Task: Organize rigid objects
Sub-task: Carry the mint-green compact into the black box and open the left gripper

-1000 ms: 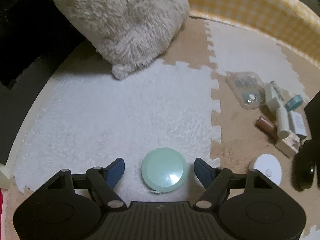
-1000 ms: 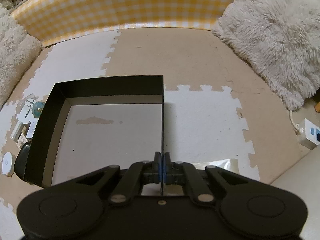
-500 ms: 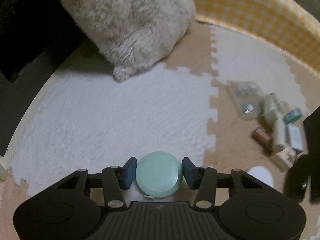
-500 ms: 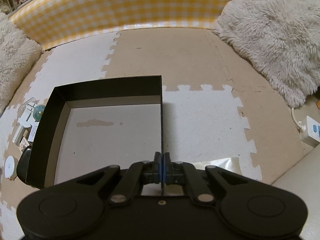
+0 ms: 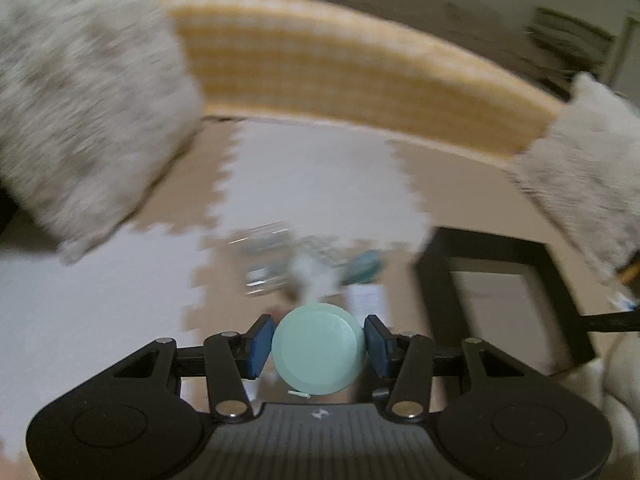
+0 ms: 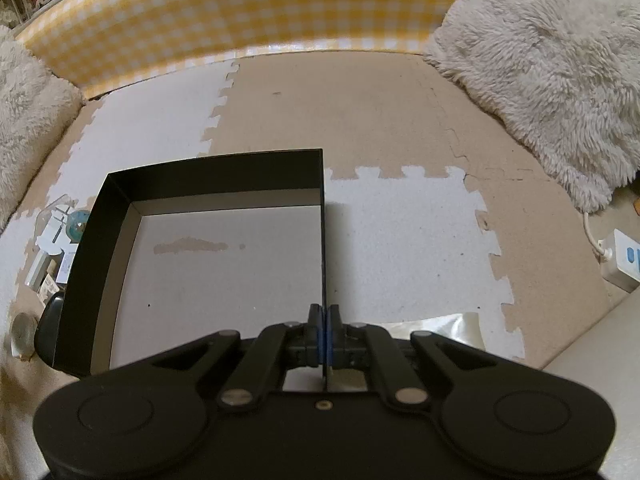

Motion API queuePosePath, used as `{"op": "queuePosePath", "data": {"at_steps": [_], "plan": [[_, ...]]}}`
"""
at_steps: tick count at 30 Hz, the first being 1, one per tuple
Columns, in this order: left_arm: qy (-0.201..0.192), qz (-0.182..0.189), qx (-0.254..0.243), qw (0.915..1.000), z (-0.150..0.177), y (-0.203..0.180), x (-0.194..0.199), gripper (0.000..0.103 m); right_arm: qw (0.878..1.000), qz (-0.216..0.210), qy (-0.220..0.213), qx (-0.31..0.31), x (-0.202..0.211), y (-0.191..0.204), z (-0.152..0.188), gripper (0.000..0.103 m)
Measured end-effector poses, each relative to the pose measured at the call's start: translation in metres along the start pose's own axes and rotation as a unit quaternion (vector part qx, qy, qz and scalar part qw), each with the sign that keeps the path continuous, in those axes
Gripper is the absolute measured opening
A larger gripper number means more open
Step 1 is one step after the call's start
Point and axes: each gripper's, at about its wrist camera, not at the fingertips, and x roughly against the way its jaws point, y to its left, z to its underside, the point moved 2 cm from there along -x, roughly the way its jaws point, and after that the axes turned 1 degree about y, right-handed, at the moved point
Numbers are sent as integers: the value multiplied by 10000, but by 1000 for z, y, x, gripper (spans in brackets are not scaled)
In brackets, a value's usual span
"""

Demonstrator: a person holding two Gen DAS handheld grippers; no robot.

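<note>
A mint-green round disc point(image 5: 319, 354) sits between the blue pads of my left gripper point(image 5: 319, 340), which is shut on it and holds it above the foam floor mat. Beyond it, blurred, lies a pile of small items point(image 5: 312, 268) with a teal tape roll point(image 5: 366, 266). To the right stands the black open box point(image 5: 436, 280). In the right wrist view my right gripper point(image 6: 324, 320) is shut on the box's right wall point(image 6: 322, 240). The box's grey floor point(image 6: 224, 280) is bare. The small items point(image 6: 52, 252) lie just left of the box.
Fluffy cream cushions point(image 6: 552, 72) point(image 5: 80, 120) flank the mat, and a yellow checked barrier point(image 6: 240, 12) runs along the back. A white power strip point(image 6: 624, 260) lies at the right edge. A shiny foil sheet point(image 6: 432, 326) lies near my right gripper.
The left gripper closed on the green disc, lifted it off the white mat and swung right toward the pile and the box. The right gripper kept still on the box wall.
</note>
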Motion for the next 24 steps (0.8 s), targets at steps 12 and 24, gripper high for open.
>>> {"op": "queuePosePath", "data": {"at_steps": [12, 24], "plan": [[-124, 919, -1024, 9904, 8, -101, -28, 50, 10000, -7, 35, 5, 0, 0, -1, 2], [-100, 1093, -1577, 9814, 28, -126, -47, 51, 10000, -12, 44, 17, 0, 1, -1, 2]]}}
